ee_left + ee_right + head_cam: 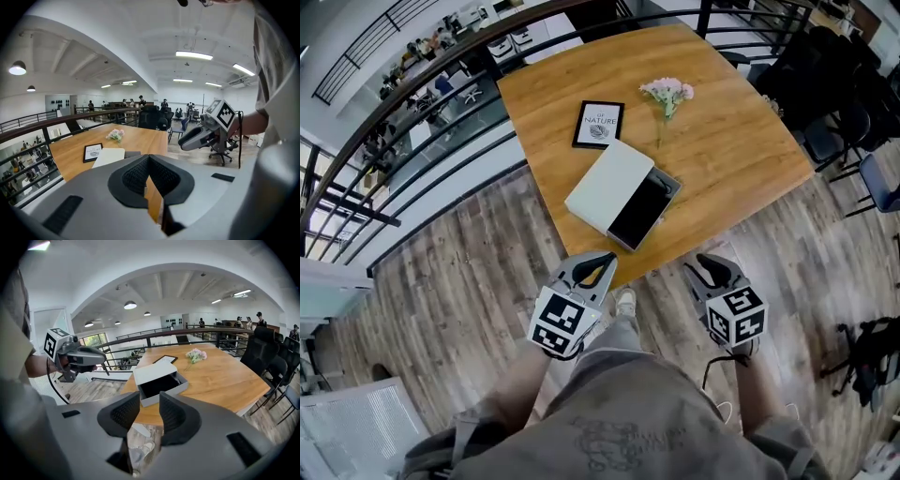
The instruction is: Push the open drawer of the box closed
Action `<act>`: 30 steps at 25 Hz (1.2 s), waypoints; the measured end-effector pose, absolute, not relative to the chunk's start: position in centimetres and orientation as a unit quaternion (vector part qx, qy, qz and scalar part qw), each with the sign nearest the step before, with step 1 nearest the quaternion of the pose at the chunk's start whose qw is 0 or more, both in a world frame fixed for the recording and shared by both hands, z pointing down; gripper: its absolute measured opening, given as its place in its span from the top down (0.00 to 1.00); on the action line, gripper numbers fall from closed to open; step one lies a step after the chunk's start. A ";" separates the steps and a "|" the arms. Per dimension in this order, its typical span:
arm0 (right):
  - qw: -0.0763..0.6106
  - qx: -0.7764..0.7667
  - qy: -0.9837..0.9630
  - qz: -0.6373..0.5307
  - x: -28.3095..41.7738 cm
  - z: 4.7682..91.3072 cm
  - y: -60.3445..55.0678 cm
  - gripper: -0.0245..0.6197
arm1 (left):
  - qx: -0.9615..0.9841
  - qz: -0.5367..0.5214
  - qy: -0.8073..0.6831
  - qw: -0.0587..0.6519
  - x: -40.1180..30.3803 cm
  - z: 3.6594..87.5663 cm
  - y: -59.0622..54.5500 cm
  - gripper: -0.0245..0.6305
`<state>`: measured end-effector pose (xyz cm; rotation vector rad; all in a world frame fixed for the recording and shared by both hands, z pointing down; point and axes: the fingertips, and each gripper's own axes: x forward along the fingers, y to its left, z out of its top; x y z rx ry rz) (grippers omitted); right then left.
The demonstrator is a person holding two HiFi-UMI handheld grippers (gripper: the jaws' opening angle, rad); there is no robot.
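Note:
A box with a white lid lies on the wooden table, and its dark drawer sticks out toward the table's near edge. Both grippers hang in front of that edge, above the floor and clear of the box. My left gripper has its tips together, with nothing held; its own view shows the pads meeting at the top. My right gripper stands open and empty, with a gap between its fingers, and points at the drawer.
A framed print and a small bunch of pink flowers lie beyond the box. A black railing runs along the table's left and far sides. Dark office chairs stand to the right. Wooden floor lies below the grippers.

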<state>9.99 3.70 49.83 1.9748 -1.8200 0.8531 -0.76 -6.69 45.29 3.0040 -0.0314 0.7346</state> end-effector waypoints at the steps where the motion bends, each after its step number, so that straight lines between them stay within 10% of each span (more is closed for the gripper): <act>1: 0.168 0.690 -0.634 0.307 10.3 50.8 3.2 0.74 | 0.969 0.246 -0.007 0.028 -0.7 46.1 -7.2 0.94; 30: 0.346 0.541 -0.642 0.419 16.0 68.9 -7.6 0.74 | 0.891 0.407 -0.111 0.165 -1.5 60.8 -15.6 0.94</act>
